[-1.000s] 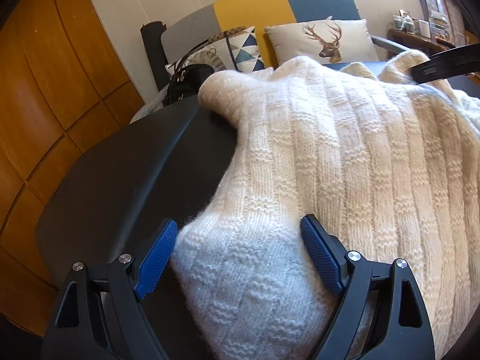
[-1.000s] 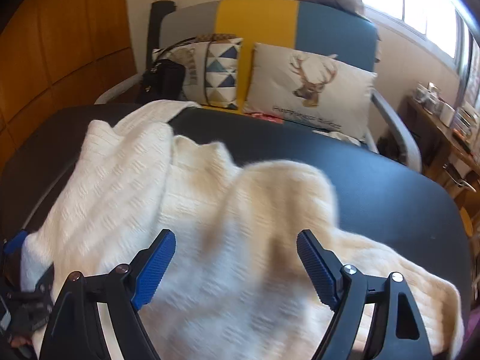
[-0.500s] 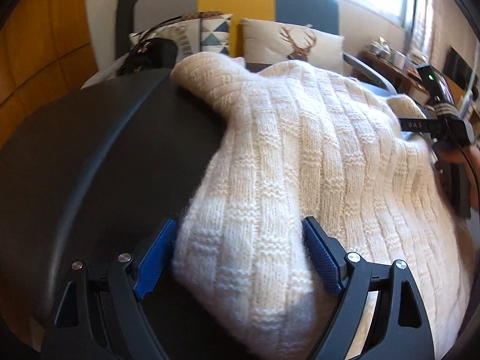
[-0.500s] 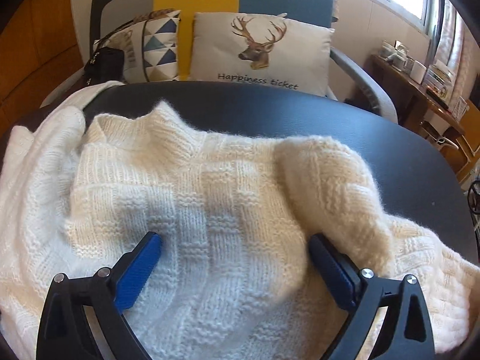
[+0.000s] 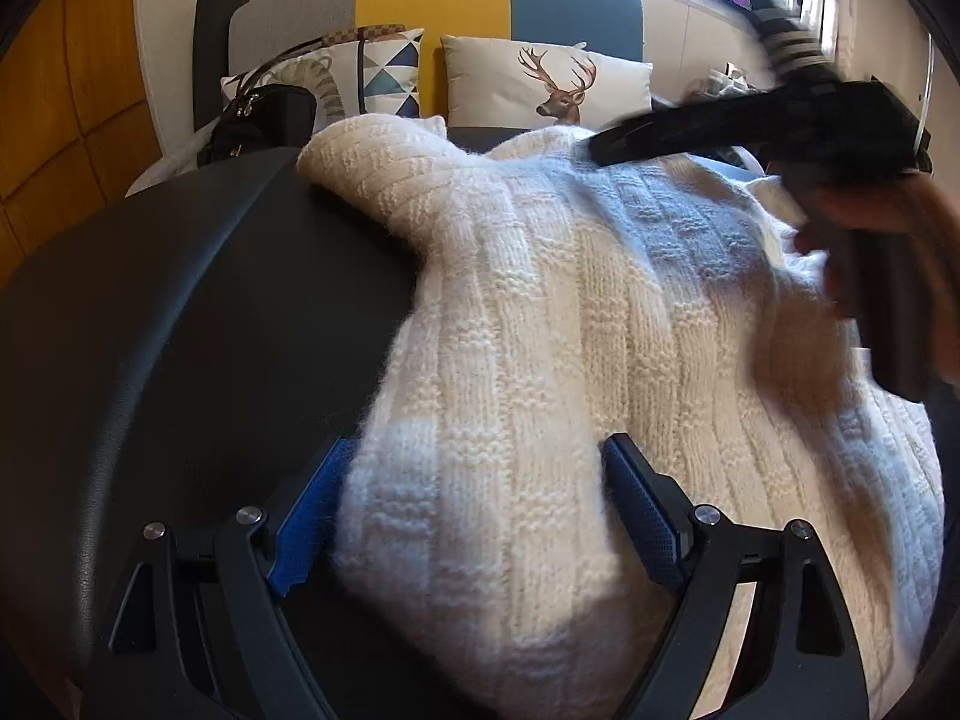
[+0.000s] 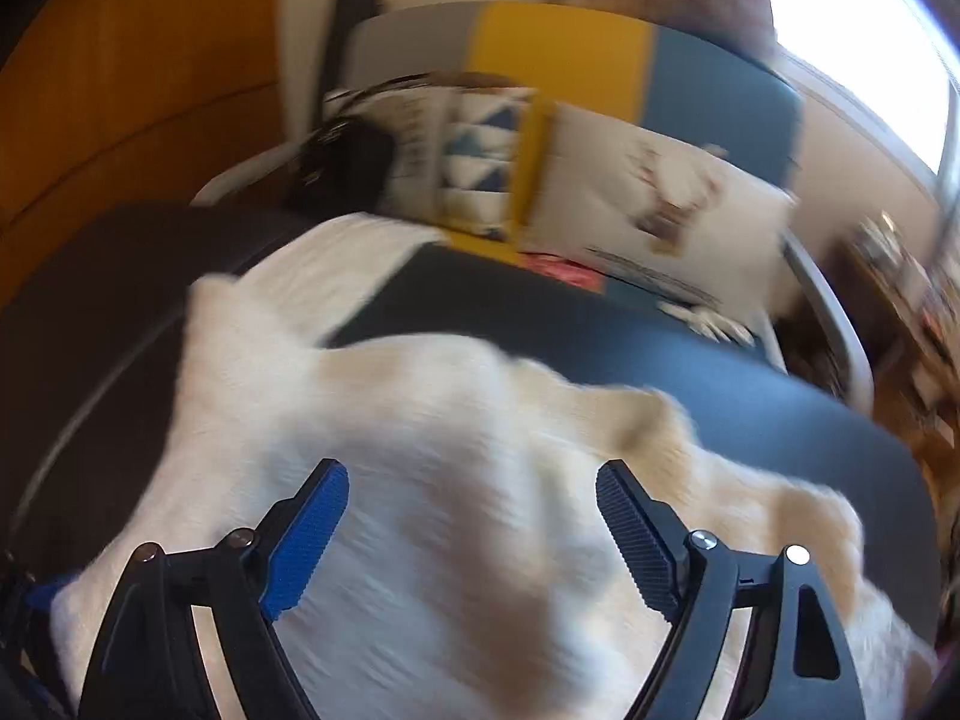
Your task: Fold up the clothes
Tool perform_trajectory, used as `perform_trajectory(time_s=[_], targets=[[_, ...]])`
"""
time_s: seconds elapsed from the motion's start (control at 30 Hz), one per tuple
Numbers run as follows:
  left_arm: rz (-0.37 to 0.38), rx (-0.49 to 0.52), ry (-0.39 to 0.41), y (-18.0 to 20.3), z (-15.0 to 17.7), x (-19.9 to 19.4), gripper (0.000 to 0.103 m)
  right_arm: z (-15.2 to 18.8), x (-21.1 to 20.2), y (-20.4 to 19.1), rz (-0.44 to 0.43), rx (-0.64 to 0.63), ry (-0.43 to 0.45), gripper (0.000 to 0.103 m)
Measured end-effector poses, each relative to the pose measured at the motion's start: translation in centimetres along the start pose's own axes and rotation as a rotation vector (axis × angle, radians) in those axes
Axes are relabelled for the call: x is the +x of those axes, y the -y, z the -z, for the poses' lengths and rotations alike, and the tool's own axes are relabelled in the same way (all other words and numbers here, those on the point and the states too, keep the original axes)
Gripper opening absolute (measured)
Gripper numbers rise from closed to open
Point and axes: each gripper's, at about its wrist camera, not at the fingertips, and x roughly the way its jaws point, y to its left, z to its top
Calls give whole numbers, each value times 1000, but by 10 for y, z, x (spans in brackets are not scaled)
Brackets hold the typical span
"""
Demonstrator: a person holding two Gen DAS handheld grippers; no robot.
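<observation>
A cream knitted sweater [image 5: 600, 312] lies spread over a black table [image 5: 180, 312]. A thick fold of it bulges between the wide-apart fingers of my left gripper [image 5: 480, 450], which stands open at the sweater's near left edge. In the right wrist view, my right gripper [image 6: 471, 474] hangs open just over the blurred sweater [image 6: 420, 432], nothing pinched between its blue pads [image 6: 312, 528]. The left wrist view shows the right gripper [image 5: 750, 126] as a dark blur above the sweater's far right, with a hand [image 5: 870, 222] holding it.
A grey, yellow and blue sofa [image 5: 432, 6] stands behind the table, with a deer cushion [image 5: 540, 84], a triangle-pattern cushion [image 5: 372, 72] and a black handbag [image 5: 258, 120]. Wood panelling [image 5: 60, 90] covers the left wall. Bare black table [image 6: 750, 408] shows right of the sweater.
My right gripper has lifted off the sweater and swung fast, so its view is blurred. My left gripper stays around the same fold, turned slightly.
</observation>
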Motion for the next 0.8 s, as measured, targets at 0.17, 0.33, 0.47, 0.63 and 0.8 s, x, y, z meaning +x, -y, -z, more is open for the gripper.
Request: perform_trajectory(time_s=[0.17,0.33,0.47,0.63,0.8], targets=[[13,-9,43,-12,0,-12,87,18,37,-10,30,-58,-73,102],[-70,50,99,-22,-27,-12,87,44,32,41,41,80,-84,102],[-135,60,123,-33,-57,-2,87,64,28,82,50,191,-92,102],[-140,-22,104,-54,-102,27,87,77,24,111,48,255,-93,102],[-74,-130,83,-78,-156,64,87,79,22,110,55,242,-85,102]])
